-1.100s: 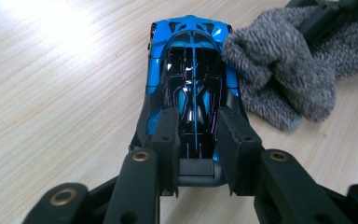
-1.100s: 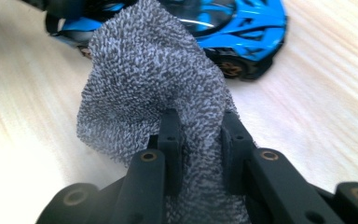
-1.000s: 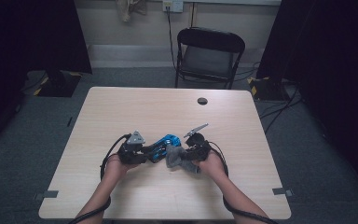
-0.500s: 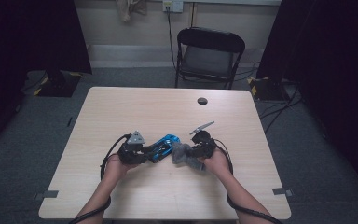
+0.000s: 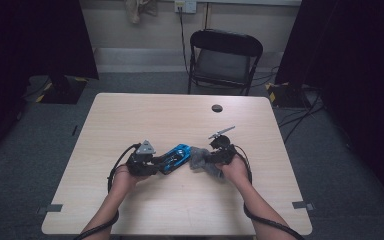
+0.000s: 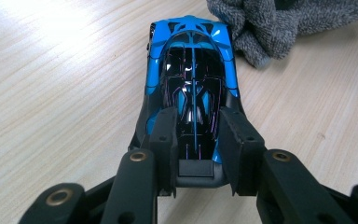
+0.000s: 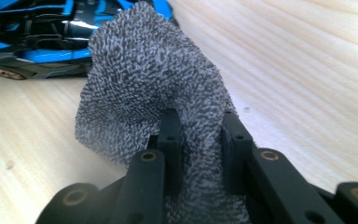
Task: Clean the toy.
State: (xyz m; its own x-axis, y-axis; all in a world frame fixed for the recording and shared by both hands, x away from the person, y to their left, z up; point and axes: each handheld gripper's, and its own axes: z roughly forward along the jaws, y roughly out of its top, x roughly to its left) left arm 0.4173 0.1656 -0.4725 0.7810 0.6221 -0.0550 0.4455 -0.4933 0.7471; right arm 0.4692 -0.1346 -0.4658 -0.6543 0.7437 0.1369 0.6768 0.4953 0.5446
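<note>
A glossy blue and black toy car (image 5: 176,157) (image 6: 191,70) (image 7: 32,39) rests on the wooden table (image 5: 180,120). My left gripper (image 5: 152,165) (image 6: 196,126) is shut on the car's rear end, one jaw on each side of its body. A grey terry cloth (image 5: 200,161) (image 7: 149,88) (image 6: 279,23) is bunched in my right gripper (image 5: 215,159) (image 7: 198,135), which is shut on it. The cloth lies just off the car's nose, touching or nearly touching it.
A small round black object (image 5: 217,108) sits toward the table's far edge. A black folding chair (image 5: 224,60) stands beyond the table. Bare tabletop lies to the left, right and far side of the hands.
The right gripper and cloth have drawn slightly to the right, off the car's front. The left gripper and the car have held their place.
</note>
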